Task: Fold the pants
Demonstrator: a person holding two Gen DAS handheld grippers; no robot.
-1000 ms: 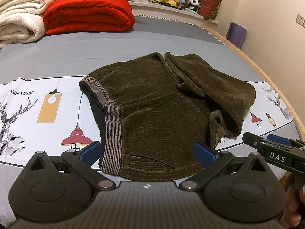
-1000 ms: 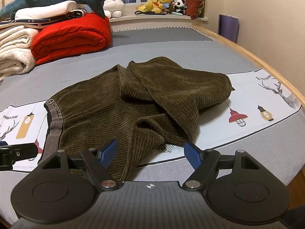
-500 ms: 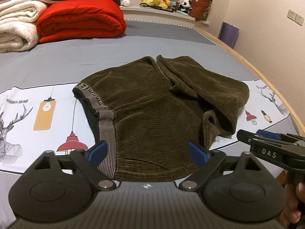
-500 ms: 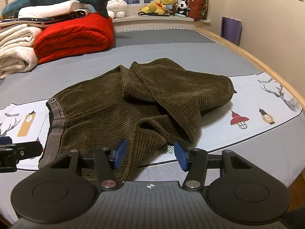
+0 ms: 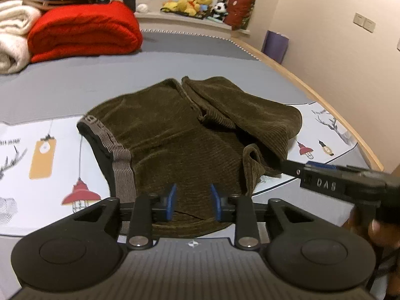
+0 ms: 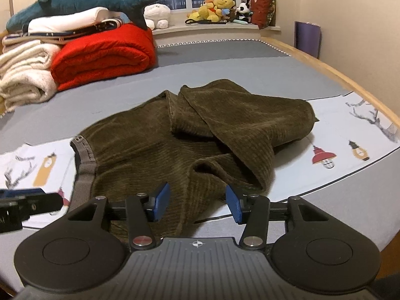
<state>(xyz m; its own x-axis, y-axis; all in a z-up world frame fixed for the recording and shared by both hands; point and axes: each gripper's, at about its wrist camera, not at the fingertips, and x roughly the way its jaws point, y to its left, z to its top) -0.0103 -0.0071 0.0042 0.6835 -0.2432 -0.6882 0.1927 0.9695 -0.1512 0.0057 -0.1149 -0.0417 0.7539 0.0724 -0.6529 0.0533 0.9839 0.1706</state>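
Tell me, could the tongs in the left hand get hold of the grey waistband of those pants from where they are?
Probably yes: the left tongs sit over the pants' near edge, with the waistband just beside them and nothing between.

A: How many garments lie on the bed?
B: One pair of olive-brown corduroy pants (image 6: 180, 150), with one grey elastic waistband (image 5: 120, 160).

A: And grippers?
B: Two black two-finger grippers with blue pads: the left gripper (image 5: 192, 202) and the right gripper (image 6: 197, 201).

A: Folded bedding at the far side?
B: One red fleece blanket (image 6: 105, 55) and one cream fleece blanket (image 6: 25, 77).

A: Printed lamps on the white cloth?
B: In the right wrist view, one red pendant lamp (image 6: 323, 156) and one yellow lantern (image 6: 358, 151) to the right of the pants.
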